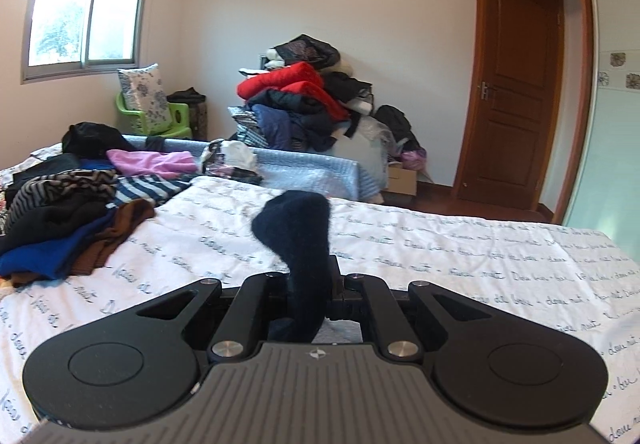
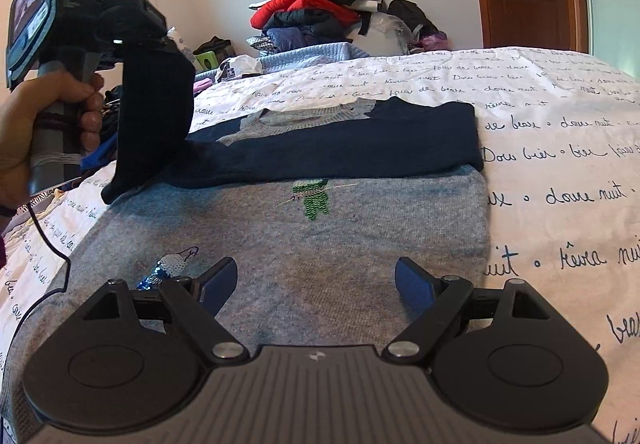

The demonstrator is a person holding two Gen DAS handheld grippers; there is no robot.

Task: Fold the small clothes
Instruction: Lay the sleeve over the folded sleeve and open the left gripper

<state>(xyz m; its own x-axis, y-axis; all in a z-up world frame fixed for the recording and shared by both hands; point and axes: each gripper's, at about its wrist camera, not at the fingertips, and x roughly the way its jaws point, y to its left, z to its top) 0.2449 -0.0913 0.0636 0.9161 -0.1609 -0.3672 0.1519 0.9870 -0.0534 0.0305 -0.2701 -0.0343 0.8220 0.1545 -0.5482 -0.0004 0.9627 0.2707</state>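
The left gripper (image 1: 310, 296) was clamped tight on the navy sleeve (image 1: 304, 244) of a small sweater (image 2: 340, 212), the fuzzy knit bunched between its narrow jaws and lifted off the bed. In the right wrist view that sleeve (image 2: 152, 116) hung as a dark, ribbed band from the raised left gripper (image 2: 132, 32), gripped by a hand (image 2: 52, 116). The right gripper (image 2: 316, 284) hovered just over the sweater's lower hem, its blue-padded fingers (image 2: 414, 286) spread wide and holding nothing. The sweater lay flat on the white script-printed bedsheet (image 2: 560, 164), grey wool body with sequin figures, its other navy sleeve folded across the chest, collar pointing away toward the far wall.
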